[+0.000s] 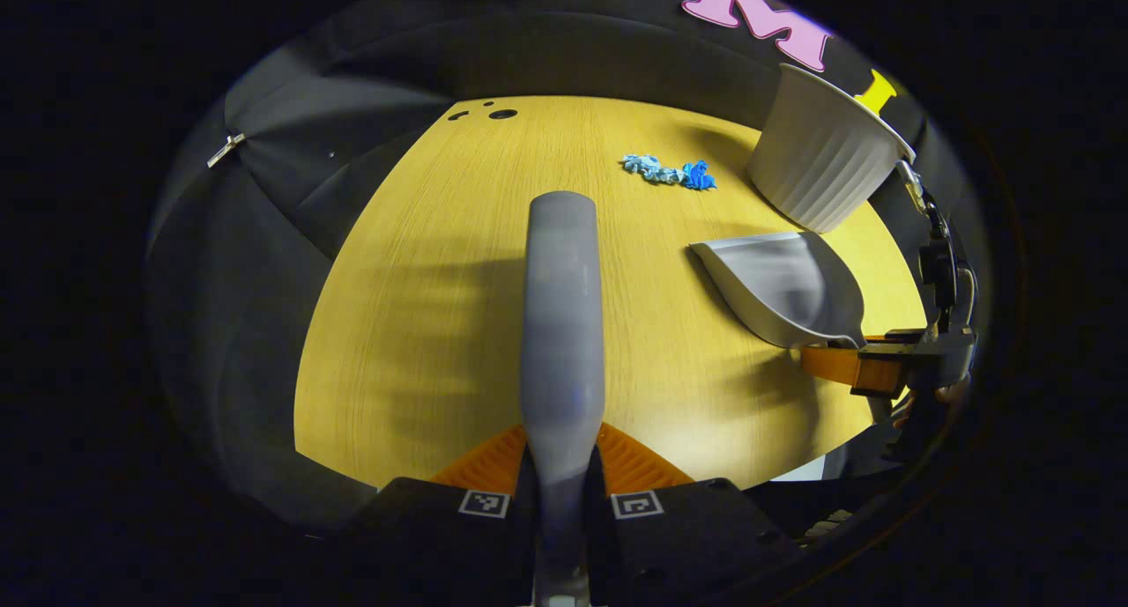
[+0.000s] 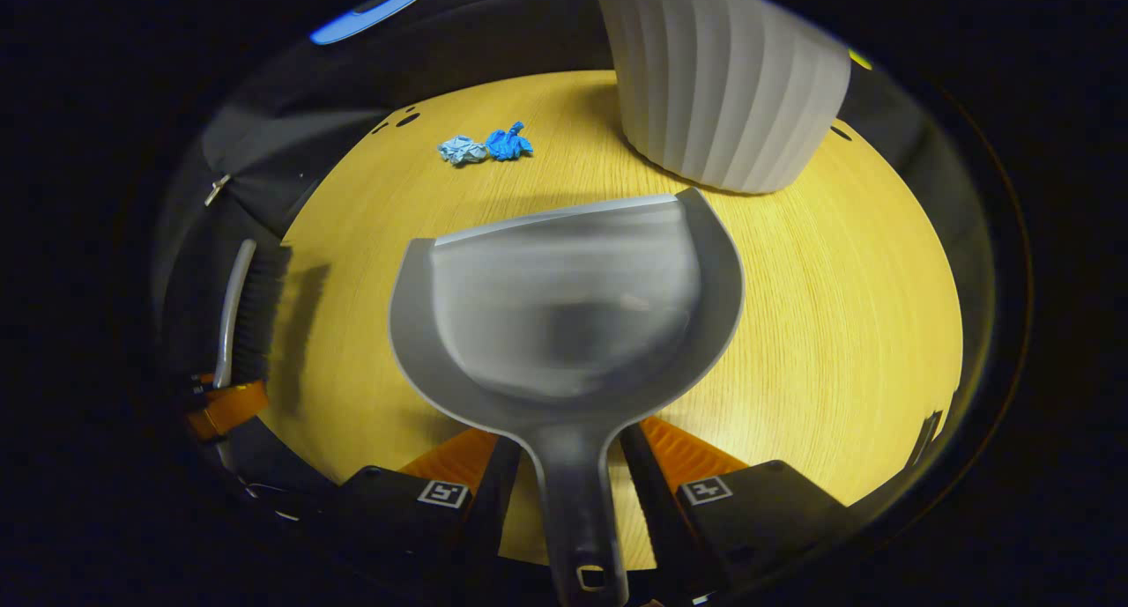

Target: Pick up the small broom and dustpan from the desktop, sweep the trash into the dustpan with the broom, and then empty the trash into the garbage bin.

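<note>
My left gripper (image 1: 561, 453) is shut on the small grey broom (image 1: 561, 325), which points forward over the wooden desktop (image 1: 414, 325). My right gripper (image 2: 577, 466) is shut on the handle of the grey dustpan (image 2: 564, 307), held above the desk with its mouth facing away. In the left gripper view the dustpan (image 1: 784, 290) hangs to the right, with the right gripper (image 1: 881, 360) behind it. Crumpled blue trash (image 1: 670, 173) (image 2: 485, 146) lies at the far side of the desk, ahead of both tools. In the right gripper view the broom (image 2: 251, 307) stands at the left edge.
A white ribbed garbage bin (image 1: 824, 153) (image 2: 723, 87) stands on the desk's far right, close beyond the dustpan. Small round holes (image 1: 502, 114) mark the far left of the desktop. Black cloth walls surround the desk, with a metal clip (image 1: 226, 149) on the left.
</note>
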